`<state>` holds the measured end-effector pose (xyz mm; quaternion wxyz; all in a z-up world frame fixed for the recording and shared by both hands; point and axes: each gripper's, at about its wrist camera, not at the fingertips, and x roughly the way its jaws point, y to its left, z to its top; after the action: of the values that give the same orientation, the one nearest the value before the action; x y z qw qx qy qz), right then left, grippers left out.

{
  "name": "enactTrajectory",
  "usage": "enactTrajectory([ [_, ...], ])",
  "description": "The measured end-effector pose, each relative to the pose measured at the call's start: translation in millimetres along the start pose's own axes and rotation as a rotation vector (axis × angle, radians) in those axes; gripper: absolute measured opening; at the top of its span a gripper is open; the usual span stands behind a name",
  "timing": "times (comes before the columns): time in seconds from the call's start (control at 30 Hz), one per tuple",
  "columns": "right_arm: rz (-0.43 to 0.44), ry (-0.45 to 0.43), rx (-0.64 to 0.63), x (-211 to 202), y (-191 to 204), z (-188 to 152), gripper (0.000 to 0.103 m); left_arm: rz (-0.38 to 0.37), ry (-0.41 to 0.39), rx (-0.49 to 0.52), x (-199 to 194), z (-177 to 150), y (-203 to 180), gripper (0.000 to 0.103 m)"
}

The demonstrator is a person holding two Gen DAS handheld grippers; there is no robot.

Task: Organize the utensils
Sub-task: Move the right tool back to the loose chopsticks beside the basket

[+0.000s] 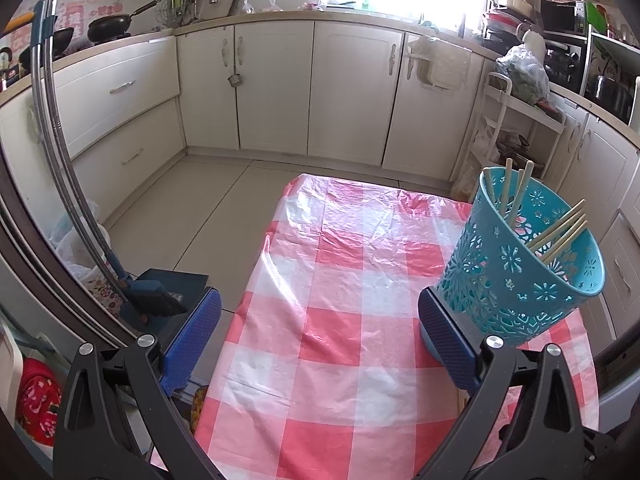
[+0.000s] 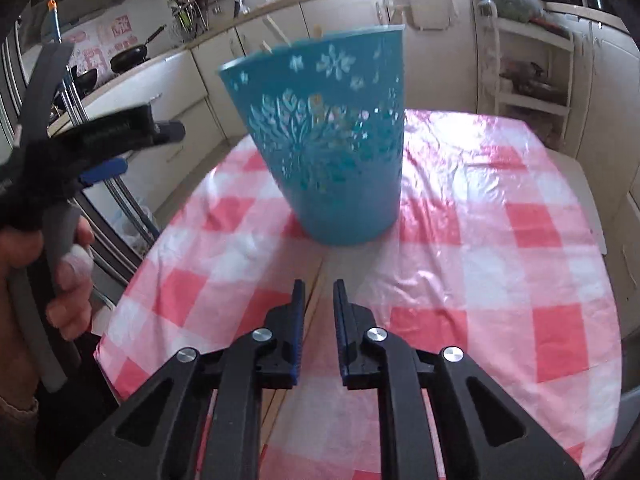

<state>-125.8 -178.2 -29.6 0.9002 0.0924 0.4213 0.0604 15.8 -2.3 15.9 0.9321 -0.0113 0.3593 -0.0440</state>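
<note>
Basket point(image 2: 332, 140), turquoise plastic with cut-out flower pattern, stands on the table point(image 2: 500, 240) under a pink-and-white checked plastic cover, straight ahead of the right gripper point(image 2: 319, 296) and well beyond its fingertips. Chopsticks point(image 1: 560, 232), pale wood, lean inside the basket; several tips rise above the rim.

Right gripper: blue-padded fingers point(image 2: 298, 312) drawn close, a narrow slit between them. A thin pale stick point(image 2: 316, 280) runs along the table through that slit; whether the pads press it cannot be told.

Left gripper point(image 1: 320, 320): fingers spread wide, nothing between them but tablecloth. Its right finger point(image 1: 444, 336) sits just beside the basket's base; contact unclear. Its left finger hangs past the table edge, over the floor.

A hand point(image 2: 60, 264) grips the left gripper's handle, seen at the left of the right wrist view.
</note>
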Motion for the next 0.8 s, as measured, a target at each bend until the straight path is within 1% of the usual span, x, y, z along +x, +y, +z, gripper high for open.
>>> enactTrajectory([
  [0.13,-0.020,0.037,-0.020,13.7,4.1,-10.5,0.015,-0.002,0.001,-0.009,0.1,0.4,1.4,0.095],
  [0.33,-0.018,0.069,-0.025,22.4,3.5,-21.8,0.015,-0.003,0.002,0.003,0.6,0.7,-1.9,0.095],
  [0.67,-0.036,0.071,-0.066,23.0,6.7,-23.5,0.015,0.001,0.007,0.005,1.4,0.5,-3.6,0.095],
  [0.8,-0.059,0.075,-0.087,23.3,5.5,-22.3,0.012,0.002,0.007,0.002,1.4,0.7,-3.3,0.095],
])
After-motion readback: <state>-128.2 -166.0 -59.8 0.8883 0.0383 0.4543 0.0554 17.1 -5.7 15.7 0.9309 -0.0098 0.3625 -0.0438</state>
